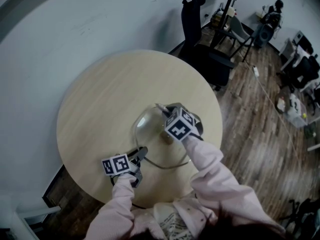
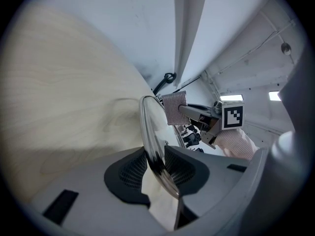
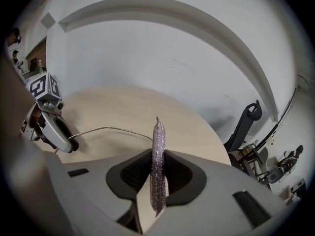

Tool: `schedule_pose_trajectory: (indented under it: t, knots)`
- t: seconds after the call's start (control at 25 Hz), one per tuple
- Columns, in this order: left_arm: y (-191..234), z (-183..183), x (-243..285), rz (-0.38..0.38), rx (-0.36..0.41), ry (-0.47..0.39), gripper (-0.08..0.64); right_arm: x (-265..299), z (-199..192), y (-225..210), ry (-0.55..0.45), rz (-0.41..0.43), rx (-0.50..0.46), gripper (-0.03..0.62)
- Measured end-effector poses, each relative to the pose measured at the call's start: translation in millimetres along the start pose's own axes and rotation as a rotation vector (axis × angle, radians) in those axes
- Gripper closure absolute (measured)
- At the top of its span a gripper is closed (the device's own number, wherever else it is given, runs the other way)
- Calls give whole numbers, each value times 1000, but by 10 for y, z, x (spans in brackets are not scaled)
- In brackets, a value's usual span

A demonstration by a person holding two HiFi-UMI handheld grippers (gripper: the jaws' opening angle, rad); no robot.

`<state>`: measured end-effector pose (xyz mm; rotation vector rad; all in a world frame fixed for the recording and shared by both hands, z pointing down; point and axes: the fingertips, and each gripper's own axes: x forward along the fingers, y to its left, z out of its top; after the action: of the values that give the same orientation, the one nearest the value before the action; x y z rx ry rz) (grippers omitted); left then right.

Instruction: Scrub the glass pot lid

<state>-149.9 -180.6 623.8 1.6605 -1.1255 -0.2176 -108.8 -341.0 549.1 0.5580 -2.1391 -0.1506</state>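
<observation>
**left tongs pin the rim, right tongs bring the pad over the glass**

starting at the left: the left tongs are clenched on the metal-edged rim of the glass pot lid, biting at about 7 o'clock on the lid in the head view. the left forearm comes in low, and the tool points only a little below level.

the lid sits toward 5 o'clock on the round wooden surface, near the person. i can't say whether its far edge rests on the wood.

my read on handling: it's stiff, fairly weighty glass, slick on the dome and breakable if it skids off. the rim is the sensible hold, since a pinch there leaves the dome free for rubbing.

moving right: the right tongs are grasping a thin, glittery scrub pad edge-on, and it stands up between the pads. that arm reaches over the lid's middle, angled steeply down, with the pad's tip out around 12 o'clock. it looks soft and floppy, so it should want firm, flat pressure. contact with the glass isn't clear from here.
</observation>
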Motion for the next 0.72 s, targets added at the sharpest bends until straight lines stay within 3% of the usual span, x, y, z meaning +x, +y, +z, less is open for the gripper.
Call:
schedule_pose_trajectory:
  t: [0.72]
  knots:
    - [22,21,9,17,-1,0,442,81,212,328,18,60,-35,520]
